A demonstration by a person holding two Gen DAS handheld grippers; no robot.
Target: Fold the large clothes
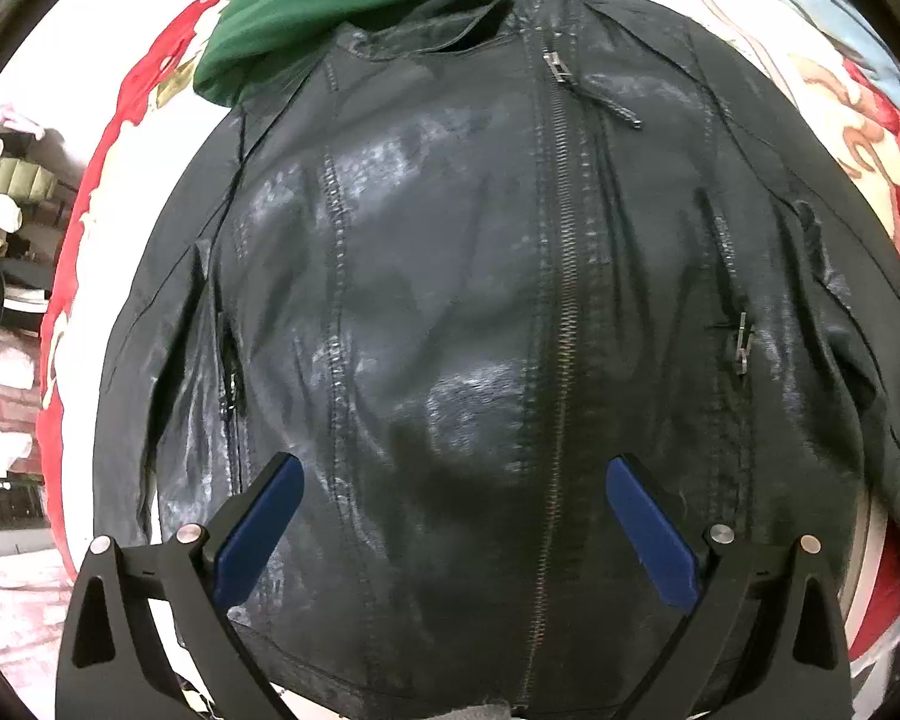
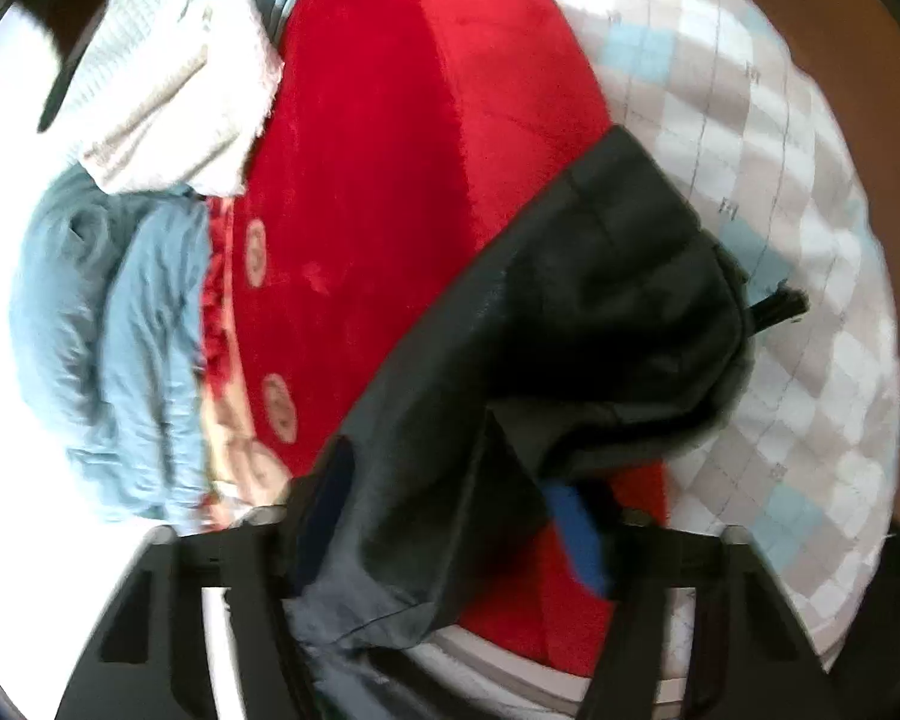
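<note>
One black leather jacket point(image 1: 450, 300), one green garment point(image 1: 330, 6), one red blanket point(image 2: 402, 180), two grippers point(image 1: 453, 480) point(image 2: 450, 516)

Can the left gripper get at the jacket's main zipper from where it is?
Probably yes. The left gripper hangs open above the black jacket, and the main zipper runs uncovered just ahead of its fingertips.

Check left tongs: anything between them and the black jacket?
Nothing visible. The left tongs stand open right over the black jacket, spread front up with only its own zipper between the blue pads. The green garment lies beyond the collar, out of the path.
</note>
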